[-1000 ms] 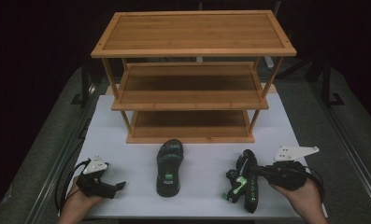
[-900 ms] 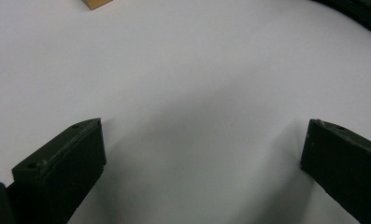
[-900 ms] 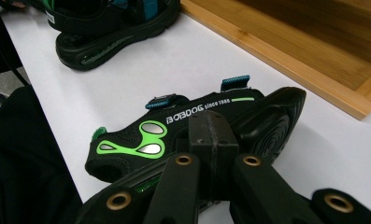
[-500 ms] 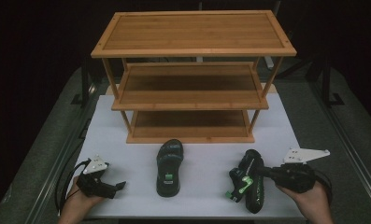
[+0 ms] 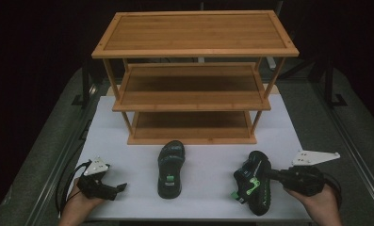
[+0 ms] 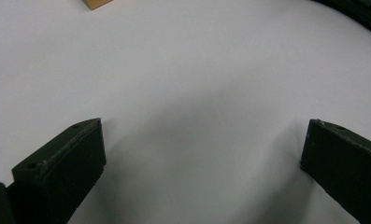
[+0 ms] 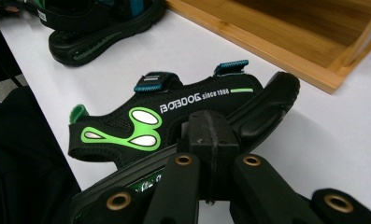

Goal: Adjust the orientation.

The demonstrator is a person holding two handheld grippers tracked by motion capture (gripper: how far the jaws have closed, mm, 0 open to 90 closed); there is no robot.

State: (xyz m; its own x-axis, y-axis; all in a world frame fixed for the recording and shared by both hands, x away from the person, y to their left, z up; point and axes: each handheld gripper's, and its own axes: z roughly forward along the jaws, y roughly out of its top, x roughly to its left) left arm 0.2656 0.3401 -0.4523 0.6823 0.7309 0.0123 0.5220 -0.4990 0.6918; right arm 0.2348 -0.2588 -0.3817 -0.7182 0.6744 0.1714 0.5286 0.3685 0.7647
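The right gripper (image 5: 268, 174) is clenched on the side of a black and green sandal (image 5: 253, 187), which lies at the near right of the white table (image 5: 208, 150), in front of the bamboo shoe rack (image 5: 194, 75); in the right gripper view its jaws pinch the sandal's sole edge (image 7: 262, 107); a second sandal (image 5: 170, 167) rests flat on the table, well apart to the left, toe toward the rack; the left gripper (image 5: 121, 187) sits low at the near left corner, jaws spread wide over bare table, grasping nothing.
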